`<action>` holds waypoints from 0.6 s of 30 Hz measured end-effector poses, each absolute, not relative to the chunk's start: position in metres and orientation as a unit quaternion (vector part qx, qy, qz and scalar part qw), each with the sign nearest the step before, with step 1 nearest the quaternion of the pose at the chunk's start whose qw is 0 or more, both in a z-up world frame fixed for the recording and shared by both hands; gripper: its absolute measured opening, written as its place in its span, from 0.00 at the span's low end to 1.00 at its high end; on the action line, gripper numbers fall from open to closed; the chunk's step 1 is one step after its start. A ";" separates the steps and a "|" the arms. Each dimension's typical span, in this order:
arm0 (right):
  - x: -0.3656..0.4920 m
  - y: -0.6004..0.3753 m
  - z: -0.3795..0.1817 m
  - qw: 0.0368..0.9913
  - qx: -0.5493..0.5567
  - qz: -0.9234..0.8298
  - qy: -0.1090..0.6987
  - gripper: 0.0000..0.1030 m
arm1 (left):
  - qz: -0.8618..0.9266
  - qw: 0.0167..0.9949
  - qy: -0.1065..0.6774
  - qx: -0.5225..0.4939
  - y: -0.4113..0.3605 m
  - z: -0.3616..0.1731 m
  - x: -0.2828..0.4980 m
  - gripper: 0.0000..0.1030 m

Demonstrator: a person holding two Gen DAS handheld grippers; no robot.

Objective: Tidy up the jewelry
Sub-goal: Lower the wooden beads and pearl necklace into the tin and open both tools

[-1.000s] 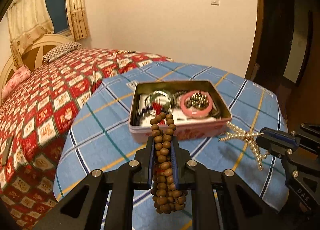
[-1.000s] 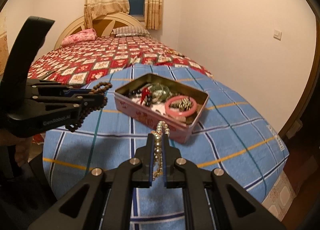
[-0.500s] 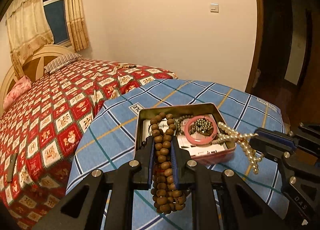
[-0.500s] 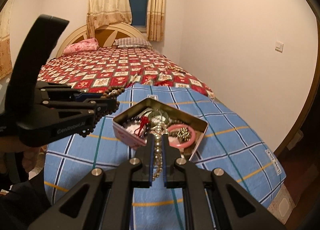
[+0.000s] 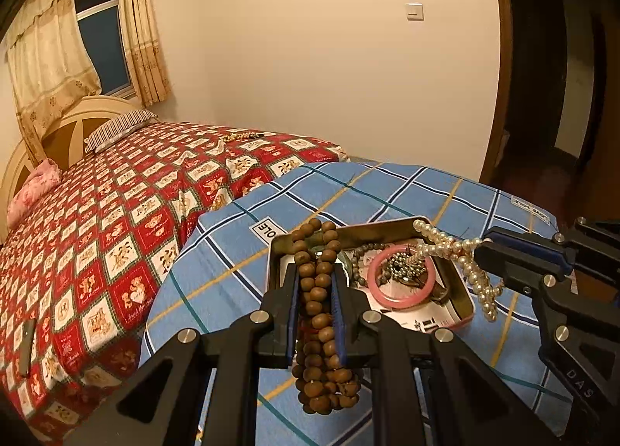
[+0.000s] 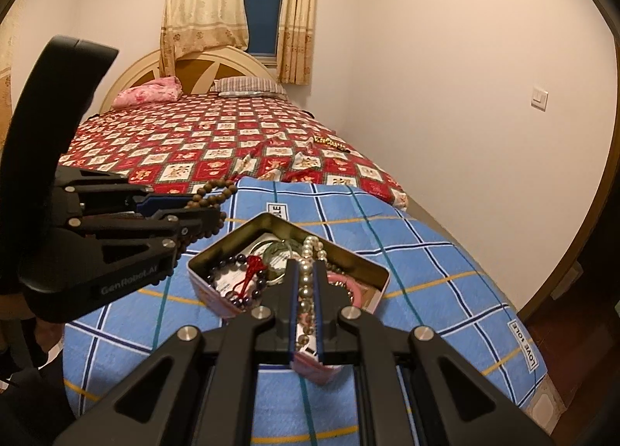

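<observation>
Grippers [image 5: 314, 291] nearer tin [image 5: 463, 293], beads [image 5: 317, 314] over rim

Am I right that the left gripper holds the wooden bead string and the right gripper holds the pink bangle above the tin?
Not quite: the right gripper holds the pearl string, as both wrist views show. The pink bangle lies inside the tin. The left gripper does hold the wooden bead string.

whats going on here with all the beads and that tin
A person is sorting jewelry with a gripper in each hand. The left gripper is shut on a string of brown wooden beads, and the right gripper is shut on a pearl necklace. Both hang over an open tin on a blue checked cloth, with a pink bangle already inside.
</observation>
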State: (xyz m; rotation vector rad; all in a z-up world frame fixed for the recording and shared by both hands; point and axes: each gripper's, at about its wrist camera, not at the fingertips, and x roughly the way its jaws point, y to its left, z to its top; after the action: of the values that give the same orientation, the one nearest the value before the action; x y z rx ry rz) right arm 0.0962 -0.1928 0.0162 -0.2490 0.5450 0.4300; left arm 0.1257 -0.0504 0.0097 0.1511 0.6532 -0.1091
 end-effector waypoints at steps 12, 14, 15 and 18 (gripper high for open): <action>0.121 -0.191 0.014 0.935 -0.123 0.198 0.268 0.08 | -0.050 0.942 0.322 0.079 -0.055 0.007 0.150 0.14; 0.125 -0.192 0.012 0.936 -0.121 0.195 0.268 0.08 | -0.048 0.941 0.324 0.078 -0.055 0.005 0.154 0.14; 0.127 -0.192 0.011 0.936 -0.120 0.193 0.269 0.08 | -0.047 0.941 0.325 0.077 -0.055 0.004 0.156 0.14; 0.133 -0.191 0.009 0.936 -0.121 0.189 0.271 0.08 | -0.046 0.940 0.329 0.076 -0.056 0.000 0.162 0.14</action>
State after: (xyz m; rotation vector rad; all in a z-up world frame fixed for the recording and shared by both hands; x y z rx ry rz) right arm 0.1326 -0.1915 0.0091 -0.2482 0.5536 0.3866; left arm 0.1617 -0.0563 0.0005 0.1554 0.6710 -0.0932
